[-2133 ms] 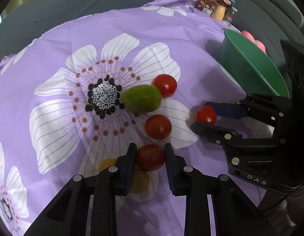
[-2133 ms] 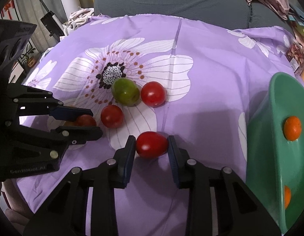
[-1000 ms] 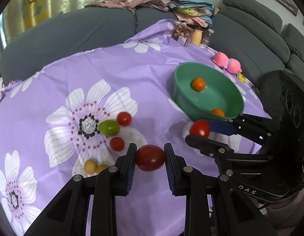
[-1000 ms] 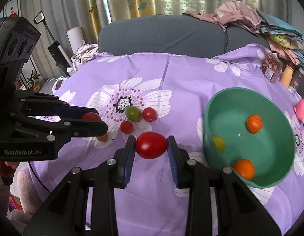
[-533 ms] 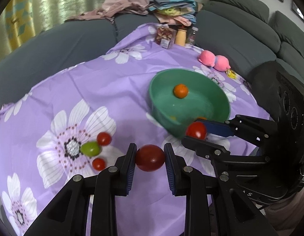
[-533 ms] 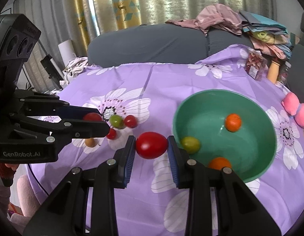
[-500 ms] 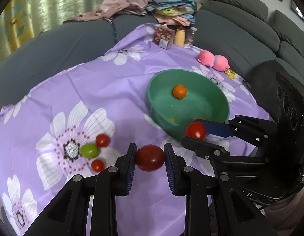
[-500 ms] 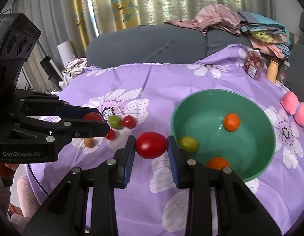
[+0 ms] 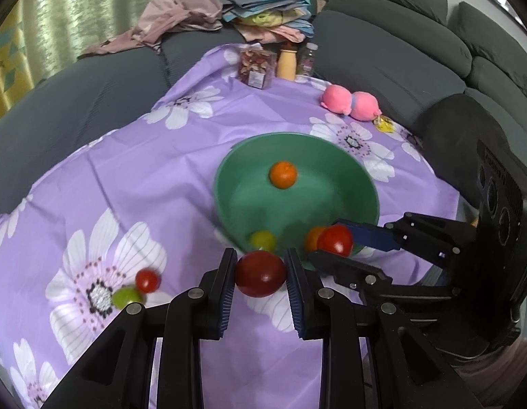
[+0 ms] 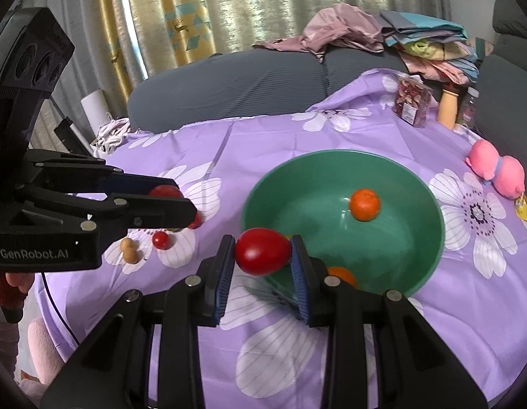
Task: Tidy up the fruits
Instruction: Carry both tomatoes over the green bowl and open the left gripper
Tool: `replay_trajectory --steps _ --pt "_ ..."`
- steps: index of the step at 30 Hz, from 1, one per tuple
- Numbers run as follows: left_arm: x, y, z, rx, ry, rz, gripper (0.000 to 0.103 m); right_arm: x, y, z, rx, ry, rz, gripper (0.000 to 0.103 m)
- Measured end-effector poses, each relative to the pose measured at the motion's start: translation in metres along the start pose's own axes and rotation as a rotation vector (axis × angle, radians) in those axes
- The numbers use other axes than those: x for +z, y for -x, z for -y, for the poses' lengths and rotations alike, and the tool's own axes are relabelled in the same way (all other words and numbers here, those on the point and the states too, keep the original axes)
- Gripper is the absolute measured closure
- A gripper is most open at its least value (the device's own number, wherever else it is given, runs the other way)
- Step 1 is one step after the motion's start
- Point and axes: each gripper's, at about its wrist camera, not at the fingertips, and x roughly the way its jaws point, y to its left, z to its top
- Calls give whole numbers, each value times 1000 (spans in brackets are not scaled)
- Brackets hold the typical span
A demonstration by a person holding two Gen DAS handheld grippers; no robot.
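Now | L gripper (image 9: 260, 274) & R gripper (image 10: 262, 251): angled down, each pinching 1 tomato

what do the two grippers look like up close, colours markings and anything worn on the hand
Both grippers, left and right, are matte black angular frames with silver bolts and ribbed blue pads. The left's body reads GenRobot.AI in grey. A red knit cuff shows beneath it.
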Motion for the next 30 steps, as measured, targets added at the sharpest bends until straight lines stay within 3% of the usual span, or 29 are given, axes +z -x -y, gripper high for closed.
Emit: replay_trajectory --steps 17,30 --pt "25 -46 19 -36 -38 -62 74 -4 -10 36 -33 -70 -5 70" --pt "32 -80 23 -18 -65 -118 74 -3 -23 51 -50 -97 -25 70"
